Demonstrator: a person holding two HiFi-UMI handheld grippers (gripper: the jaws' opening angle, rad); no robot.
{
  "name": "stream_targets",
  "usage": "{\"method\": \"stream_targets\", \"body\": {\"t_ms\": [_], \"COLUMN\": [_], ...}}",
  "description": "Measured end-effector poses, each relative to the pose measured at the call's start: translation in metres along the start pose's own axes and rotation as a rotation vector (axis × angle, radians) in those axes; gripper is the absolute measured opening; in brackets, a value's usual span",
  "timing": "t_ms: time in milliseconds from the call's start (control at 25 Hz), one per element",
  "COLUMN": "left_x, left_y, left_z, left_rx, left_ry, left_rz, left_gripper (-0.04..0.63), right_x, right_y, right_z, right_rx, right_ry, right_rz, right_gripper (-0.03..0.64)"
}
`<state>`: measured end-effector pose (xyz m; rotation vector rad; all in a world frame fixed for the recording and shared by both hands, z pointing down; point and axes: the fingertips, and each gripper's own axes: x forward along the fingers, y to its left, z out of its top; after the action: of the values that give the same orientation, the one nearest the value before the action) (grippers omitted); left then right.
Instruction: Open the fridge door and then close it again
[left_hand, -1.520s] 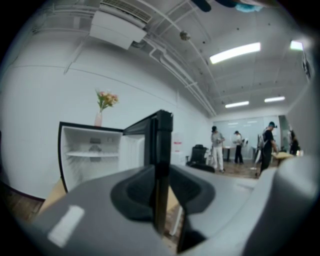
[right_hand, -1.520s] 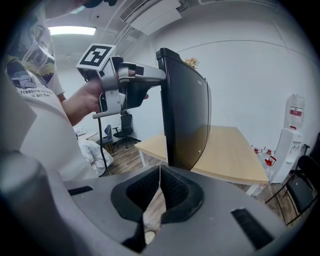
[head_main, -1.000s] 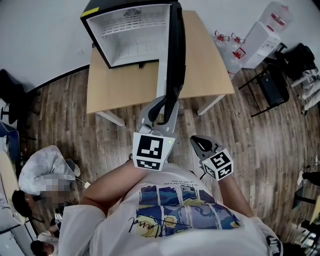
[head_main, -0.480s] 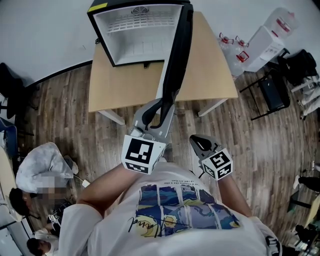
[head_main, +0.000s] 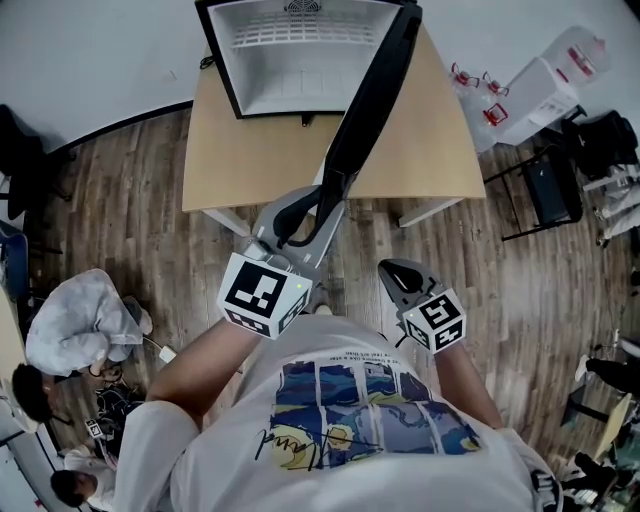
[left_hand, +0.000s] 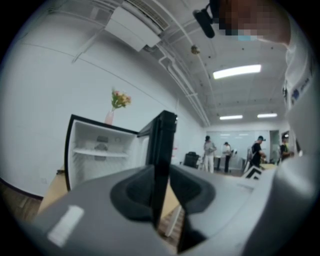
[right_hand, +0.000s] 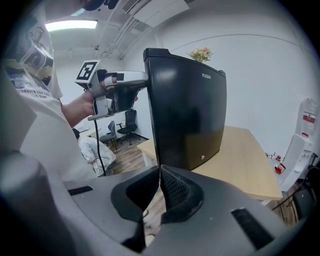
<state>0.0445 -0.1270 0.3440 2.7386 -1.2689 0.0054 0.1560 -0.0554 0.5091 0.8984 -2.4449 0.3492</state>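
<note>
Crouching at the far left of the head view, a person in a pale top (head_main: 85, 320) is sitting low on the wood floor (head_main: 130, 230). Next over, the left gripper (head_main: 303, 212) is reaching level toward the wooden table (head_main: 240, 160). Its jaws are pressing on the free edge of the black fridge door (head_main: 372, 110), one pad on each face. The mini fridge (head_main: 300, 50) is standing at the back of the table with its white inside showing. The door is hanging wide open, swung out past the table's front edge. Just right of the door, the right gripper (head_main: 393, 270) is hovering apart from it and tilting down, its jaws meeting with nothing between them. Farther right, clear water jugs (head_main: 470, 95) and a black chair (head_main: 545, 180) are standing near the wall.
</note>
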Motion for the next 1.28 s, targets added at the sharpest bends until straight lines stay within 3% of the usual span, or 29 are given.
{"method": "stream_targets", "body": {"t_ms": [640, 1000, 1280], "left_x": [-0.024, -0.029, -0.029], "left_y": [0.081, 0.13, 0.173], "left_z": [0.005, 0.008, 0.015], "left_rx": [-0.002, 0.006, 0.001], "left_ry": [-0.001, 0.0, -0.01], "left_rz": [-0.054, -0.118, -0.126], "left_gripper": [0.107, 0.106, 0.106], "right_x": [0.065, 0.083, 0.093], "right_y": [0.023, 0.025, 0.031], "right_z": [0.042, 0.066, 0.08], "right_rx": [0.005, 0.009, 0.018], "right_ry": [-0.014, -0.022, -0.012], "right_rz": [0.021, -0.028, -0.063], "right_gripper": [0.015, 0.015, 0.015]}}
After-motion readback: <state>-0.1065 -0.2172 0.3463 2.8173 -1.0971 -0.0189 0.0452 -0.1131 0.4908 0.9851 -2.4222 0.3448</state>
